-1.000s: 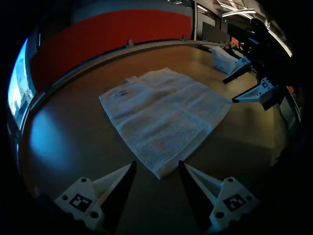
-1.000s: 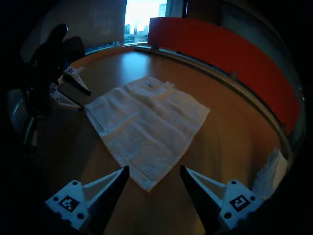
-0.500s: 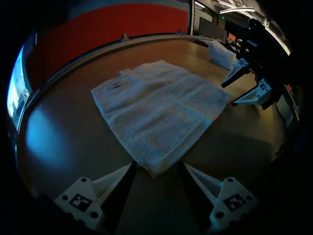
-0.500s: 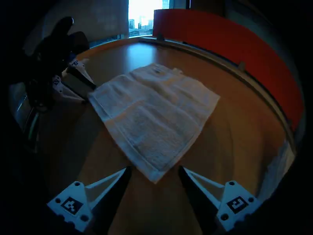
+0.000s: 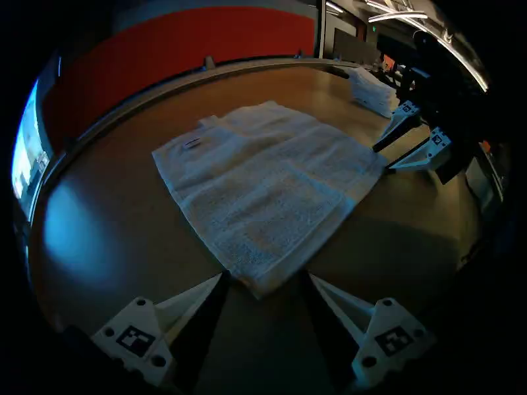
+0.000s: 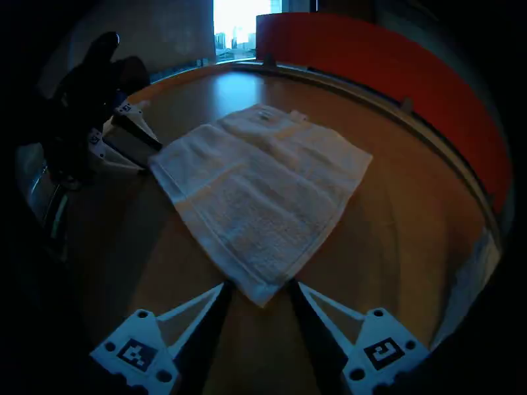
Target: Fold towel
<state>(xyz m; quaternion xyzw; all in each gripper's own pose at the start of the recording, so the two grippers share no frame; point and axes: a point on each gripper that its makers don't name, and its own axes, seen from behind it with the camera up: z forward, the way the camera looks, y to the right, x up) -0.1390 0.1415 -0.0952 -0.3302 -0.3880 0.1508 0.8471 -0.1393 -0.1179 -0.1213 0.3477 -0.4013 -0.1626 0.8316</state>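
One white towel [image 5: 263, 191] lies spread flat mid-surface [image 5: 118, 224]; one pile of white cloth [image 5: 372, 92] sits near the far edge. Two tongs, the left tongs [image 5: 265, 276] and right tongs [image 6: 260, 286], each gape around a neighbouring towel corner without pinching it. A red panel [image 5: 184, 39] and a bright window [image 6: 247, 29] edge the dim room.

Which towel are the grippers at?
The spread towel: its corners lie inside the left gripper and right gripper. The other towel sits farther off.
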